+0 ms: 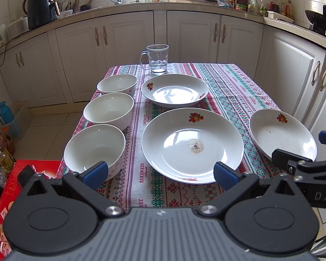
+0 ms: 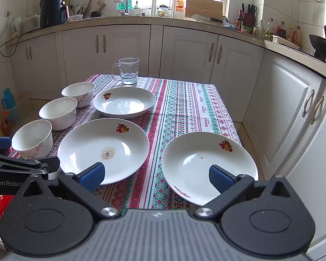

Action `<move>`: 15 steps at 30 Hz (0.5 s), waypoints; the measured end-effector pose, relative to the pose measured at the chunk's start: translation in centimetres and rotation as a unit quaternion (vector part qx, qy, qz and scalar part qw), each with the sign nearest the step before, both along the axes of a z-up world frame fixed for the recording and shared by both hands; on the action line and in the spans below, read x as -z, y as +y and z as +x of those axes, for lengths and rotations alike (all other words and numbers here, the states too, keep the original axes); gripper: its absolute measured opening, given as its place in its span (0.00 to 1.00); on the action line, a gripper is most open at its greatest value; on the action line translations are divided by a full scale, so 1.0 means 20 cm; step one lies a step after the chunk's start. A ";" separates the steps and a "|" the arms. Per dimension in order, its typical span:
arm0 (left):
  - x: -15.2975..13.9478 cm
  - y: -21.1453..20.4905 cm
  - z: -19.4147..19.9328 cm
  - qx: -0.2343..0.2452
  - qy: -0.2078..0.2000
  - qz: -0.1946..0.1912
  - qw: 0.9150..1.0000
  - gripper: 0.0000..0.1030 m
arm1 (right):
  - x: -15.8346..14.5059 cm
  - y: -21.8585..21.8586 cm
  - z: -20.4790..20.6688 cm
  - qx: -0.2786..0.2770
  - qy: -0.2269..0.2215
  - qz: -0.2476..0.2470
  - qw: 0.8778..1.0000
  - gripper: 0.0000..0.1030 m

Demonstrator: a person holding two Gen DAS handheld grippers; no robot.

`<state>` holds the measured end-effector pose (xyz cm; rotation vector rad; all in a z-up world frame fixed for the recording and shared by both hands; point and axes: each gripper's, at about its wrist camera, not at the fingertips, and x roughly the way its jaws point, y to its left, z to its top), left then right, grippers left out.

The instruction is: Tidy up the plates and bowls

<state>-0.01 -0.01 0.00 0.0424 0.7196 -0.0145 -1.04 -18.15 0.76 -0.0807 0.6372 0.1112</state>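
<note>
- Table (image 1: 232, 91): covered with a patterned cloth, it carries all the crockery in two loose groups, bowls along the left edge and plates in the middle and at the right. This grouping suggests like items are meant to be stacked with like.
- Middle plate (image 1: 192, 144): the largest item in the left view. It lies flat, directly ahead of the left gripper, with a dried food spot at its centre. It is a probable stack base, as it sits between the other two plates.
- Right plate (image 2: 208, 165): it lies near the right table edge, apart from the middle plate. Its near rim sits between the right gripper's fingers in the right view; contact cannot be confirmed.
- Far plate (image 1: 173, 90): it lies behind the middle plate, just in front of the mug.
- Bowls (image 1: 108, 111): three stand upright in a row front to back, close together but not nested. The nearest sits just beside the left gripper's left finger.
- Mug (image 1: 156, 59): clear glass, upright at the far edge, clear of the work area.
- Left gripper (image 1: 160, 171): jaws spread wide, holding nothing, hovering at the near table edge.
- Right gripper (image 2: 156, 175): jaws spread wide, holding nothing, aligned to the right plate for a likely rim pick.
</note>
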 end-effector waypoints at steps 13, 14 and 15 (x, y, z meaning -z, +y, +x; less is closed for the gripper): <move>-0.01 -0.03 0.04 0.022 -0.001 -0.012 1.000 0.99 | -0.02 -0.02 0.01 -0.008 -0.011 -0.004 1.000 1.00; -0.01 -0.03 0.05 0.026 -0.003 -0.015 1.000 0.99 | -0.02 -0.03 0.01 -0.009 -0.013 -0.007 1.000 1.00; -0.01 -0.03 0.05 0.035 -0.007 -0.014 0.999 0.99 | -0.02 -0.03 0.01 -0.011 -0.016 -0.010 1.000 1.00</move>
